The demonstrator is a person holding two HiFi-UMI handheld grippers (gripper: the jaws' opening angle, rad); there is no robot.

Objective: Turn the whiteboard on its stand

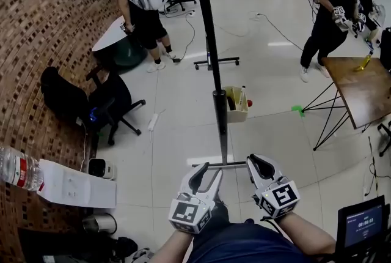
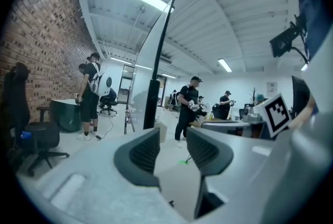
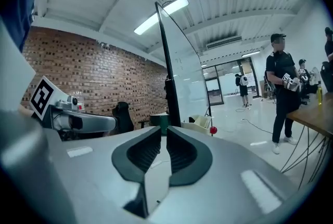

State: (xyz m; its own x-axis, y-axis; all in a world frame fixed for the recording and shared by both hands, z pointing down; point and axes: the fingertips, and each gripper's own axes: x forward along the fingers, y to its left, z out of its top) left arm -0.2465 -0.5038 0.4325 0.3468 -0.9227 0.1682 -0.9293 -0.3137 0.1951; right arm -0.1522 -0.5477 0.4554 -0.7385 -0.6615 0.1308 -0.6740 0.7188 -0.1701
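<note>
The whiteboard [image 1: 206, 17] stands edge-on to me, so in the head view it is a thin dark line running down to its post [image 1: 220, 127] and floor foot [image 1: 220, 164]. Both grippers hang low in front of that foot and touch nothing. My left gripper [image 1: 206, 175] is just left of the post, its jaws a small gap apart and empty. My right gripper [image 1: 261, 165] is to the post's right, pads together. In the left gripper view the whiteboard [image 2: 151, 66] rises beyond the left gripper [image 2: 171, 137]. The right gripper view shows the board [image 3: 184, 72] past the right gripper [image 3: 164, 132].
A cream bin [image 1: 236, 104] sits by the stand. A black office chair [image 1: 109, 106] and a brick wall are to the left, a wooden table [image 1: 363, 87] to the right. People stand at the back left [image 1: 139, 2] and back right [image 1: 330, 17]. A water bottle [image 1: 18, 170] lies near left.
</note>
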